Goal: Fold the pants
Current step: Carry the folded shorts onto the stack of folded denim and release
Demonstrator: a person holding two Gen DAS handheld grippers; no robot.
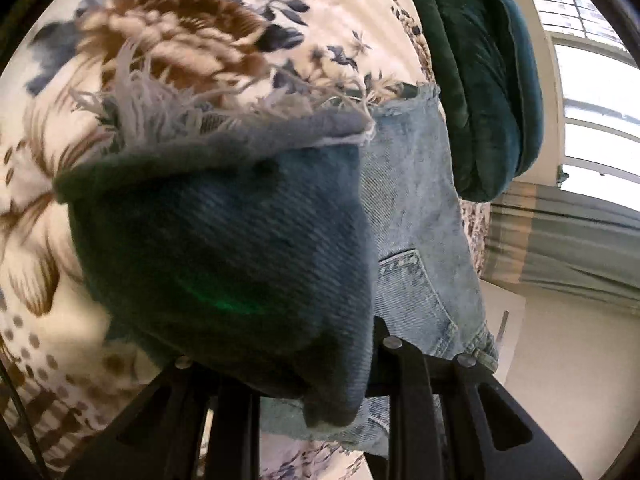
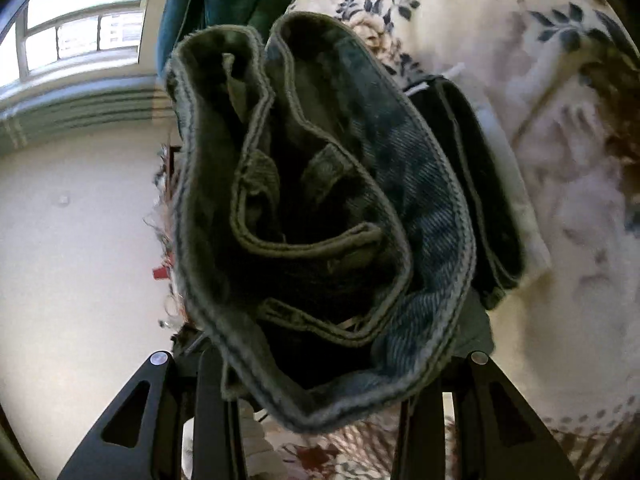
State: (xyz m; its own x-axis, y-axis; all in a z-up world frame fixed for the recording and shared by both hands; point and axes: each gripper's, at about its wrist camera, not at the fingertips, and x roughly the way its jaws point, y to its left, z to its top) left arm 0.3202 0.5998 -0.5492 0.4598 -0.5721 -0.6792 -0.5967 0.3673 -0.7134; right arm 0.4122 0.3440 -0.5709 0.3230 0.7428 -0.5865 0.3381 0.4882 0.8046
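The pants are blue denim jeans with a frayed hem (image 1: pixel 160 108). In the left wrist view my left gripper (image 1: pixel 320 380) is shut on a bunched leg end (image 1: pixel 224 248) that fills the middle of the frame; the rest of the jeans, with a back pocket (image 1: pixel 416 280), lies on the floral bedspread beyond. In the right wrist view my right gripper (image 2: pixel 320 384) is shut on the bunched waistband (image 2: pixel 320 220), with belt loops showing, held above the bed. The fingertips of both grippers are hidden by cloth.
A cream bedspread (image 1: pixel 80 280) with brown and blue flowers lies under the jeans and shows in the right wrist view (image 2: pixel 560 200). A dark green velvet cushion (image 1: pixel 480 80) lies at the bed's far side. A window (image 1: pixel 592 100) and pale wall (image 2: pixel 80 240) lie beyond.
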